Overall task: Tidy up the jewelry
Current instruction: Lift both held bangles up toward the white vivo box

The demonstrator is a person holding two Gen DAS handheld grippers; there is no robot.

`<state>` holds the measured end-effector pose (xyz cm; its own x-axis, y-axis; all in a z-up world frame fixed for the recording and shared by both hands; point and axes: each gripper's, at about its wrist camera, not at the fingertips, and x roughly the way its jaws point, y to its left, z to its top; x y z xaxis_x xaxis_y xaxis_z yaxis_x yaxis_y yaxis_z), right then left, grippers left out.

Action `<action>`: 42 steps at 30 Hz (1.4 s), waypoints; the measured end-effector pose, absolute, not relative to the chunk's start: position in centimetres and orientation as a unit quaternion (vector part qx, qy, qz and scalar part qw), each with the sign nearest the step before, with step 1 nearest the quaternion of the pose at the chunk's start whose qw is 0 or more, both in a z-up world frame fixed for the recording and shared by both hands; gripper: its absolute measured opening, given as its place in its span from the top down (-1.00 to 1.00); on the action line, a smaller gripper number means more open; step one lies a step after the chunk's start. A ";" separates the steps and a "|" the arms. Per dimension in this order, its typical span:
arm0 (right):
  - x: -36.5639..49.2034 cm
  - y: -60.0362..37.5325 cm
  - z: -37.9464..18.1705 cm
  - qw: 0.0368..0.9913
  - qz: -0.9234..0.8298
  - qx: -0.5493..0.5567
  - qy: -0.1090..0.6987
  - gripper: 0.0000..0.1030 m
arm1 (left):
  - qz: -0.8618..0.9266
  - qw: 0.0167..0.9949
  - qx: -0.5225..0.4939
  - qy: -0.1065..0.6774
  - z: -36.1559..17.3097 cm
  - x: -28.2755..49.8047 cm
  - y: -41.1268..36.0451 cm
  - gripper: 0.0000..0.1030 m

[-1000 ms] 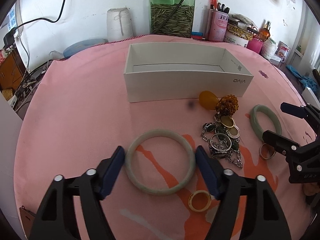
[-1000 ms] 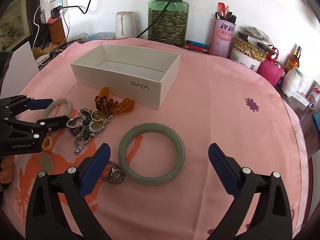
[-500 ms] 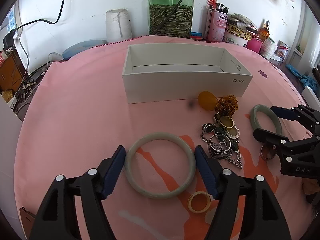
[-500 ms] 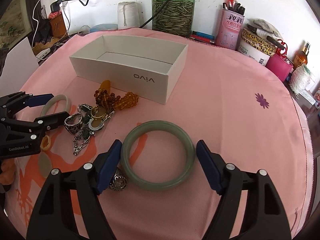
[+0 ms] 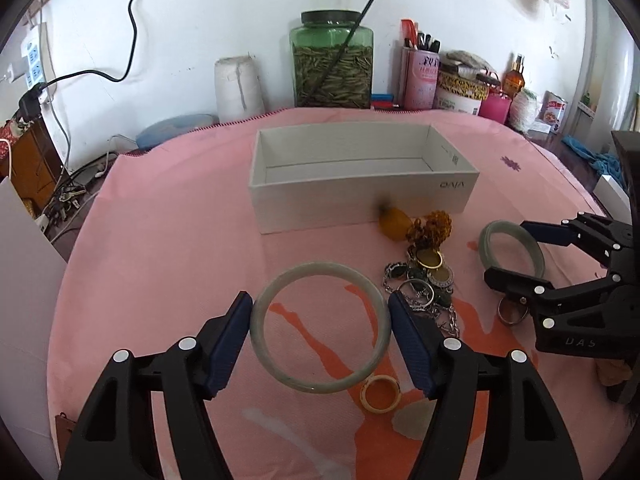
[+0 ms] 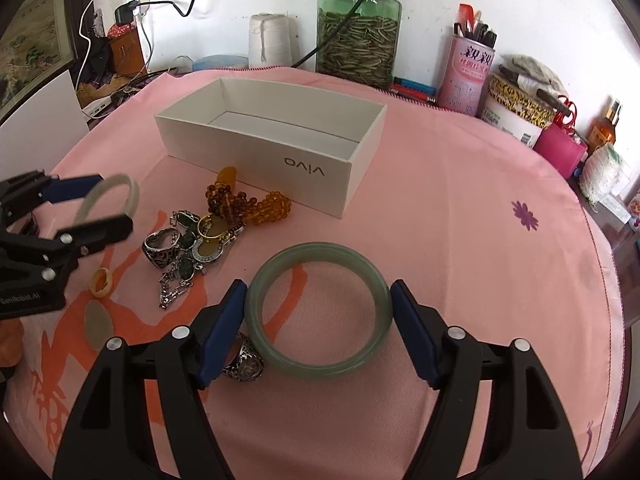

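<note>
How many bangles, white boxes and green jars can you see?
Bangles: 2 (pale bangle, green bangle)
White box: 1
Green jar: 1
Total: 4

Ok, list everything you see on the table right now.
White box: one, white, open, mid-cloth.
Pale bangle: one, pale green, between left gripper pads.
Green bangle: one, darker green, between right gripper pads.
Amber beads: one string, amber, before box.
Jewelry heap: one, silver, beside beads.
Silver ring: one, silver, by green bangle.
Cream ring: one, cream, near heap.
Glass jar: one, green, by wall.
Left gripper: one, black, closing on pale bangle.
Right gripper: one, black, closing on green bangle.
</note>
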<state>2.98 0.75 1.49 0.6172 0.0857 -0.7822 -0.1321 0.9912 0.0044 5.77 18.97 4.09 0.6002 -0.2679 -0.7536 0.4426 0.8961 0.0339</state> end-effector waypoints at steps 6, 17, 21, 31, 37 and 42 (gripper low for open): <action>2.9 0.5 1.9 0.904 0.059 -0.018 0.424 -0.34 | -0.182 0.900 0.108 0.380 5.1 5.6 19.4 -0.34; 2.7 0.2 3.6 0.908 0.059 0.001 0.415 -0.34 | -0.163 0.921 0.105 0.337 8.0 5.3 19.7 -0.34; 3.6 -0.3 4.9 0.903 0.068 0.011 0.424 -0.34 | -0.163 0.922 0.097 0.337 9.6 6.4 19.7 -0.34; 6.8 -1.4 9.8 0.929 0.066 0.037 0.363 -0.34 | -0.154 0.935 0.100 0.304 12.1 9.3 17.3 -0.34; 9.3 -1.1 10.5 0.931 0.073 0.041 0.356 -0.34 | -0.159 0.933 0.098 0.307 11.6 11.5 15.7 -0.34; 11.4 -1.2 9.6 0.926 0.076 0.047 0.366 -0.34 | -0.167 0.926 0.094 0.327 10.1 13.7 14.8 -0.34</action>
<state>11.36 -1.23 9.57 0.7203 0.1747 -0.6713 -0.1059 0.9841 0.1425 13.73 14.81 10.10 0.7312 -0.2471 -0.6359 0.3699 0.9268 0.0652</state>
